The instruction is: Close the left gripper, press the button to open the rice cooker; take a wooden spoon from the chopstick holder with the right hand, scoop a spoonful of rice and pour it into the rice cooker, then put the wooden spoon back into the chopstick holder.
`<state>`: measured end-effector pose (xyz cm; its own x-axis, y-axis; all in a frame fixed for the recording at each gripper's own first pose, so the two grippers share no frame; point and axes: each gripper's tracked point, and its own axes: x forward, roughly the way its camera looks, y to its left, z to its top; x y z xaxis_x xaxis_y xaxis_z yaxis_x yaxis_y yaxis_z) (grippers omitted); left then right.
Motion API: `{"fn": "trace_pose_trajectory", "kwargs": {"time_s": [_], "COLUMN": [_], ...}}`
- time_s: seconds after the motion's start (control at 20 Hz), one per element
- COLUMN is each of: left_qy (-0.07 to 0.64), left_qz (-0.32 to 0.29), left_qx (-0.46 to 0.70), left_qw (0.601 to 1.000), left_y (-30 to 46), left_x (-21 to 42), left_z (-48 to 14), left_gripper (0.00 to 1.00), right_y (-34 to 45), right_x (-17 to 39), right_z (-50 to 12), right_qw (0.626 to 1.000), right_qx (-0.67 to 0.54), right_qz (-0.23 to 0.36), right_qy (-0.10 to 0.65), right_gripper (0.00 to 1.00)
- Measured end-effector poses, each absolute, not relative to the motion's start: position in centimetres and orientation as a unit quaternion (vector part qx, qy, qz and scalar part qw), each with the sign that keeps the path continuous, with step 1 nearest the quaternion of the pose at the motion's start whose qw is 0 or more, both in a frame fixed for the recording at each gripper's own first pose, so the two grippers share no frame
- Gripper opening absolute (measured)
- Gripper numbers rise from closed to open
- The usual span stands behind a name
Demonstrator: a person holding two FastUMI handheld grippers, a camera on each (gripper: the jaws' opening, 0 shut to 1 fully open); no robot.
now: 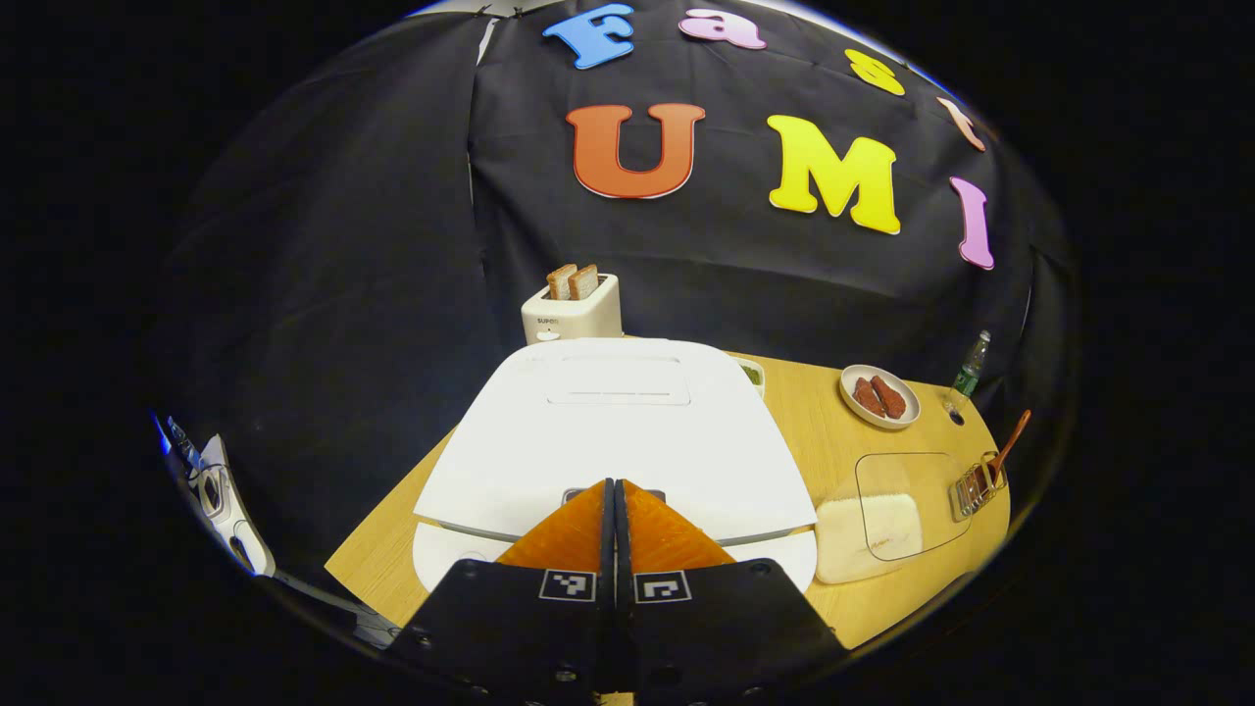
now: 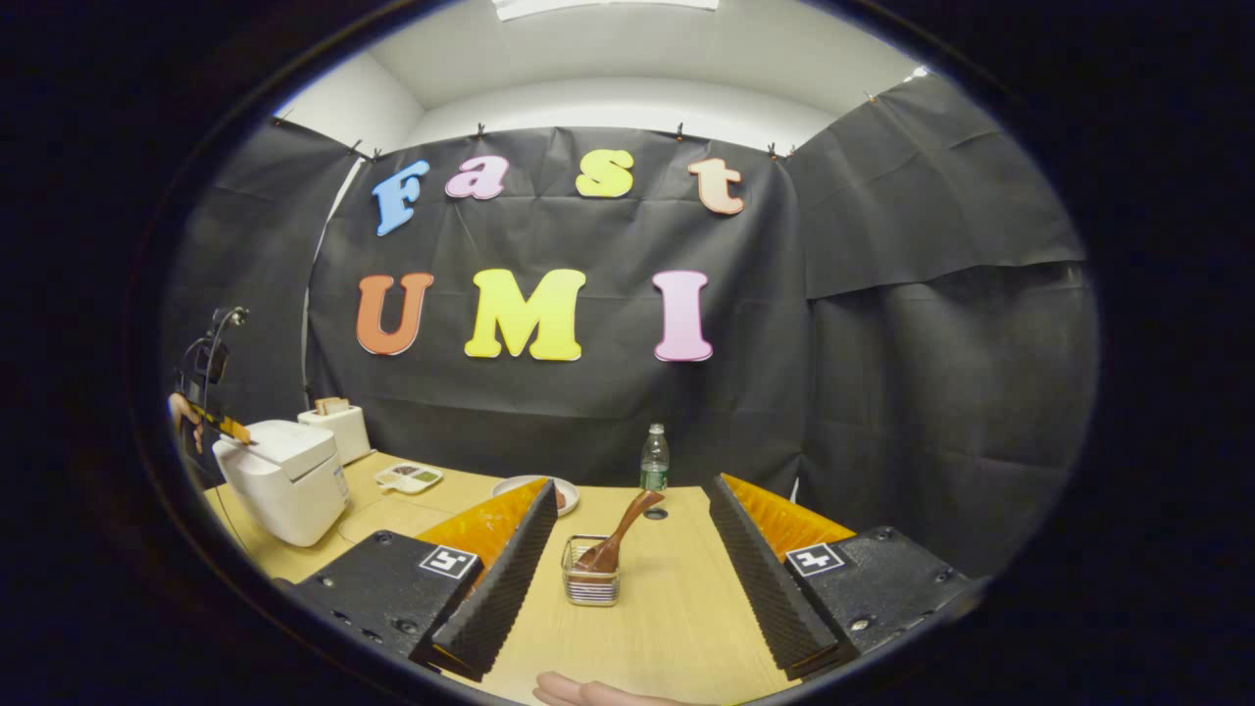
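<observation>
step one in hand: left gripper (image 1: 615,482) fingers together, tips at the button on the near edge of the closed cooker (image 1: 618,431); right gripper (image 2: 627,510) spread wide, facing the spoon (image 2: 616,537) upright in the holder (image 2: 590,580); next, press down until lid pops.

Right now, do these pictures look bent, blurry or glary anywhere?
Left gripper view: straight lines bow, the table edge curves; the rice cooker lid is bright, nearly washed out. Right gripper view: walls bulge outward, a ceiling light glares at the top; the wooden spoon looks sharp.
</observation>
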<state>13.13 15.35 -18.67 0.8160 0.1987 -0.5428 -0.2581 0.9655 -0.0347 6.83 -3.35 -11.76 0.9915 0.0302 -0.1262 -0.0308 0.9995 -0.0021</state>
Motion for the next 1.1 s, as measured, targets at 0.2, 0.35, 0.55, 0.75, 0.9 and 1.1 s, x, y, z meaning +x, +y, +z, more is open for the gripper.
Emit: {"fn": "trace_pose_trajectory", "kwargs": {"time_s": [0.2,0.35,0.55,0.75,0.9,1.1], "left_qy": [0.233,0.192,0.146,0.099,0.062,0.046], "left_qz": [0.118,0.123,0.113,0.091,0.095,0.074], "left_qx": [-0.058,-0.04,-0.037,-0.011,0.01,0.006], "left_qw": [0.963,0.973,0.982,0.991,0.993,0.996], "left_y": [15.7,15.8,14.1,11.0,9.2,6.3], "left_x": [13.7,13.5,11.2,8.2,5.9,3.1], "left_z": [-15.7,-12.9,-9.8,-7.5,-6.2,-6.2], "left_gripper": [0.0,0.0,0.05,0.97,0.96,0.96], "right_y": [-3.5,-3.6,-3.8,-3.9,-3.6,-3.4], "right_x": [7.1,7.5,7.9,8.6,9.3,10.9], "right_z": [-12.4,-13.0,-14.2,-15.5,-16.7,-18.5], "right_qw": [0.997,0.997,0.996,0.994,0.993,0.991], "right_qx": [0.003,0.005,0.006,0.012,0.018,0.022], "right_qz": [0.013,0.011,0.008,0.004,0.005,0.01], "right_qy": [0.072,0.079,0.09,0.105,0.116,0.128], "right_gripper": [0.99,0.99,0.99,0.99,0.99,0.99]}}
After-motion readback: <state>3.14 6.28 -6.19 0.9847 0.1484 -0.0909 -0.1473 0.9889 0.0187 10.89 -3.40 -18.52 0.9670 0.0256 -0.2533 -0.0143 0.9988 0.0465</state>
